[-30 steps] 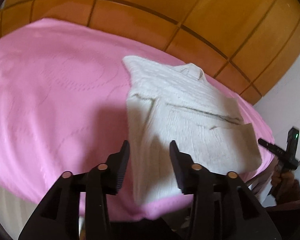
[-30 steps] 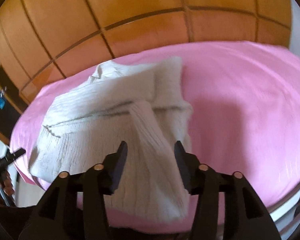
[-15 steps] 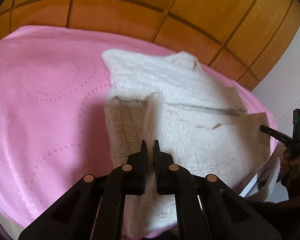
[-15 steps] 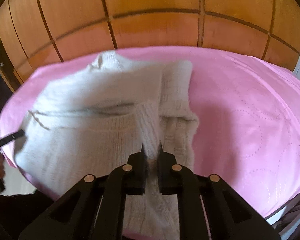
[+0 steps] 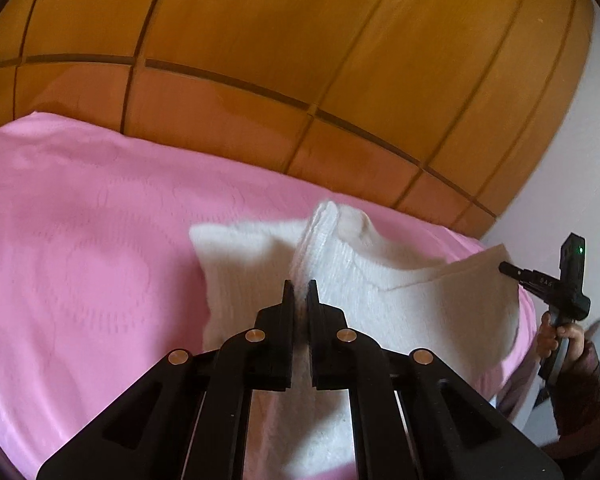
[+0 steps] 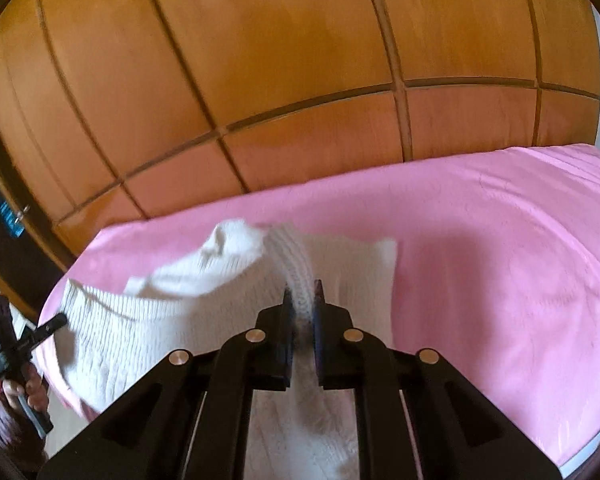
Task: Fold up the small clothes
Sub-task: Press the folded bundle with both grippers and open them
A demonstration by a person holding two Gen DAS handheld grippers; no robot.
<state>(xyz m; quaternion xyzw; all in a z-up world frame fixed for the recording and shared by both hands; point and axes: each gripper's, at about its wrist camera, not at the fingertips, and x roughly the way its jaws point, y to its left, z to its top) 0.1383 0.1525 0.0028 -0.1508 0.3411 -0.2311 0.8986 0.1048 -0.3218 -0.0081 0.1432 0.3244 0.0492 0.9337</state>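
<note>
Cream knit sweater (image 5: 400,304) on the pink bed (image 5: 80,280): left tool (image 5: 298,286) and right tool (image 6: 302,286) both pinching its hem, mid-lift; next it probably wants carrying toward the collar, evenly.

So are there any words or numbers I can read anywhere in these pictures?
Right gripper: pale lettering on its black arm, too blurred to read.
Blue sticker on the dark door at the left edge of the right wrist view: too small to read.
White sweater, pink bedspread: no writing.
</note>
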